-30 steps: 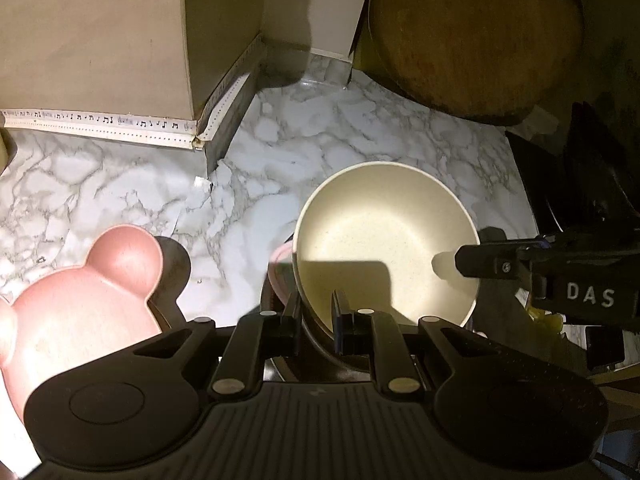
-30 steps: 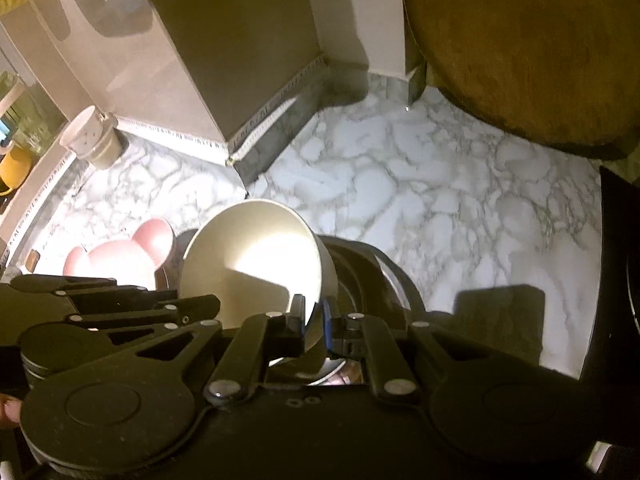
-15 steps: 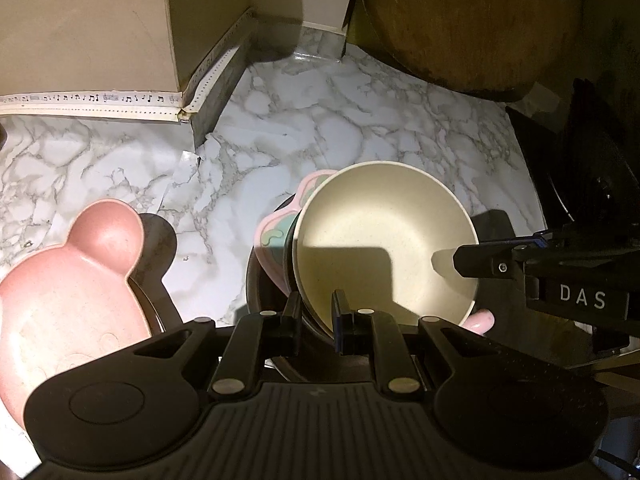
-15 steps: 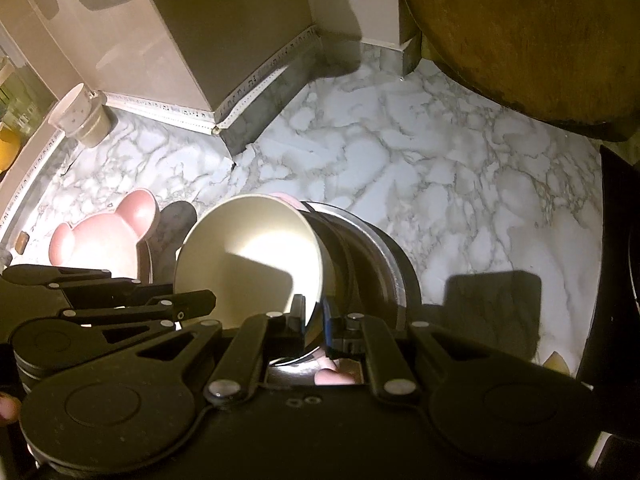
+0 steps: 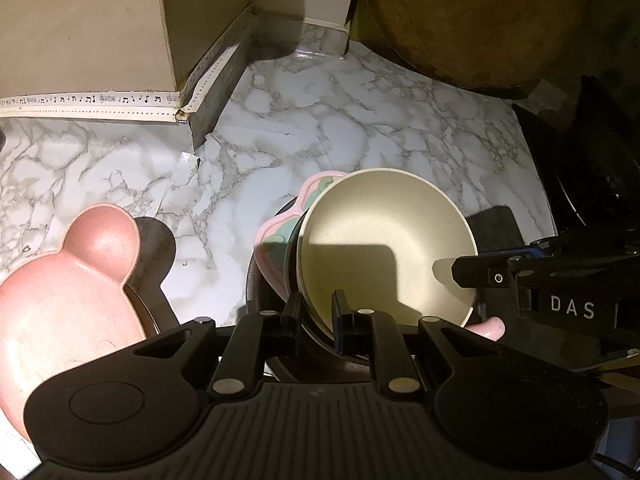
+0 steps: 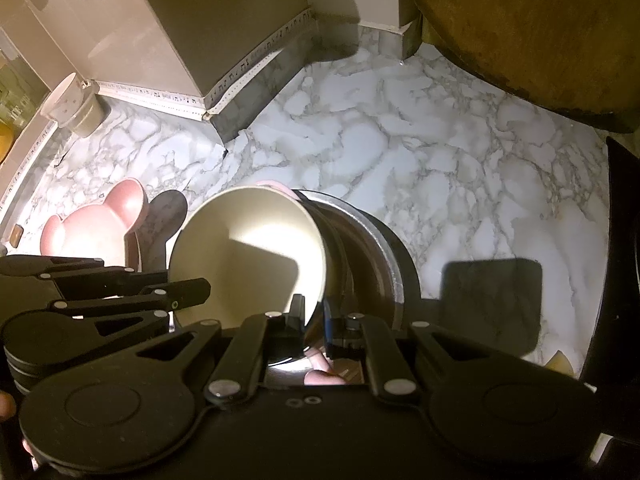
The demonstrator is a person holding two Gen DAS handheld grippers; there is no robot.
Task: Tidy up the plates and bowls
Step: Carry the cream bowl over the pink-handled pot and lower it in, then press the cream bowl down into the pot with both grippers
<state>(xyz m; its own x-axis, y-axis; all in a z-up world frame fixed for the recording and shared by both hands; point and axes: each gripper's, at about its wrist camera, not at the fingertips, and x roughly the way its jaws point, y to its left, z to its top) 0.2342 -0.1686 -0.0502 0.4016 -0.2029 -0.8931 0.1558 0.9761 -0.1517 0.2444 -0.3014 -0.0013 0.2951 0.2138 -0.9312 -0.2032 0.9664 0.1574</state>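
Observation:
A cream bowl is held between both grippers above a dark round pan. My left gripper is shut on its near rim. My right gripper is shut on its rim on the other side, and shows in the left wrist view at the right. The bowl tilts in the right wrist view. A pink and green plate sits under the bowl in the pan. A pink bear-shaped plate lies at the left on a darker dish, also in the right wrist view.
The marble counter stretches behind. A beige wall block stands at the back left, a large round wooden board at the back right. A small cup stands at the far left. Dark equipment borders the right edge.
Both grippers have lifted and drawn back with the cream bowl. The pink and green plate beneath it and more of the bear plate have come into view.

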